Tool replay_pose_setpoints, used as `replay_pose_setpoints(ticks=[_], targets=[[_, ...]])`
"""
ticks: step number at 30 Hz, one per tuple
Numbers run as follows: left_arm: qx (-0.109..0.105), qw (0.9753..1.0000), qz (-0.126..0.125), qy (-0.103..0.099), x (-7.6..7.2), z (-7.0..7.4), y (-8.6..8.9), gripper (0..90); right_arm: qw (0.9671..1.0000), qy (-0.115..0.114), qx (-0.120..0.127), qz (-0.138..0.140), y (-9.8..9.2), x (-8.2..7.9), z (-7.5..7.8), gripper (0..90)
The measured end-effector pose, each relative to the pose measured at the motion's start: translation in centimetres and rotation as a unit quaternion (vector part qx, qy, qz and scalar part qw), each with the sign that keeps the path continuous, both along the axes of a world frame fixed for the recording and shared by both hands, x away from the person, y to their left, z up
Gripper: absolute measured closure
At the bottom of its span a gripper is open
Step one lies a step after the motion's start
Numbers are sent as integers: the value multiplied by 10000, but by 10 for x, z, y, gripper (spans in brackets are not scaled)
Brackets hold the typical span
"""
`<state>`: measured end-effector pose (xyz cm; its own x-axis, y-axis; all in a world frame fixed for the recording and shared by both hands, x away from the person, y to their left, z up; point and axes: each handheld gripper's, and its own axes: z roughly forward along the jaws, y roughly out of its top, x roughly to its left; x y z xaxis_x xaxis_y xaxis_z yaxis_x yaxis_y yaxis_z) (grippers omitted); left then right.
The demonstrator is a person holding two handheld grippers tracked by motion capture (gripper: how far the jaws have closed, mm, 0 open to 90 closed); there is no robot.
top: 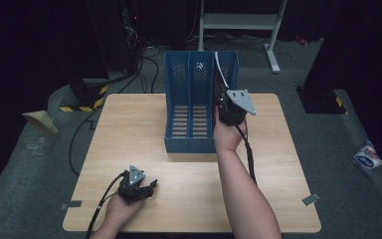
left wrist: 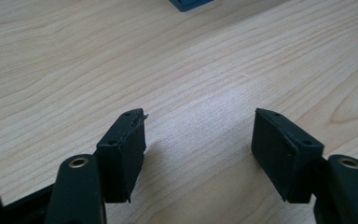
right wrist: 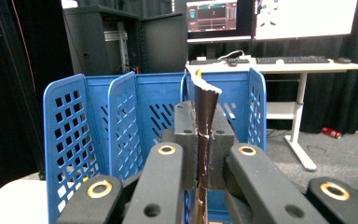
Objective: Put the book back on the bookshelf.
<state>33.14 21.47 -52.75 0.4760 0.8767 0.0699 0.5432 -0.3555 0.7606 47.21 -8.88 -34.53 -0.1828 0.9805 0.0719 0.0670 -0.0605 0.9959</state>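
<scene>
A pale wood-grain table (top: 189, 194) with a smooth, low-sheen laminate finish fills the middle of the high view. At its upper centre stands a blue plastic file rack (top: 189, 107), its moulded walls perforated with slots and faintly glossy. In the right gripper view, matt black pads (right wrist: 184, 140) at centre frame clamp a thin dark brown booklet (right wrist: 205, 116), its cover glossy and its pale paper edges showing at the top. The left gripper (left wrist: 198, 140), low in its own view, shows dull black plastic jaws with brass-coloured rivets. Grey, rough-looking carpet (top: 358, 199) covers the floor at lower right of the high view.
</scene>
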Motion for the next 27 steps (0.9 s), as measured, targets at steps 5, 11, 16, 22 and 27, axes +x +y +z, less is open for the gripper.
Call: replay_pose_setpoints(ticks=[5, 11, 16, 22, 27], targets=[[-10, 10000, 6, 13, 0, 0, 0, 351, 10000, 17, -31, 27, 2, -2, -5, 859], [-6, 10000, 5, 11, 0, 0, 0, 351, 9998, 47, -178, 101, 5, -5, -11, 856], [14, 10000, 2, -15, 0, 0, 0, 351, 9998, 74, -181, 92, 2, -6, -13, 853], [4, 10000, 4, -11, 0, 0, 0, 351, 9996, 120, -218, 124, 2, -7, -14, 845], [17, 10000, -5, -20, 0, 0, 0, 352, 9994, 103, -289, 170, 5, -9, -15, 829]])
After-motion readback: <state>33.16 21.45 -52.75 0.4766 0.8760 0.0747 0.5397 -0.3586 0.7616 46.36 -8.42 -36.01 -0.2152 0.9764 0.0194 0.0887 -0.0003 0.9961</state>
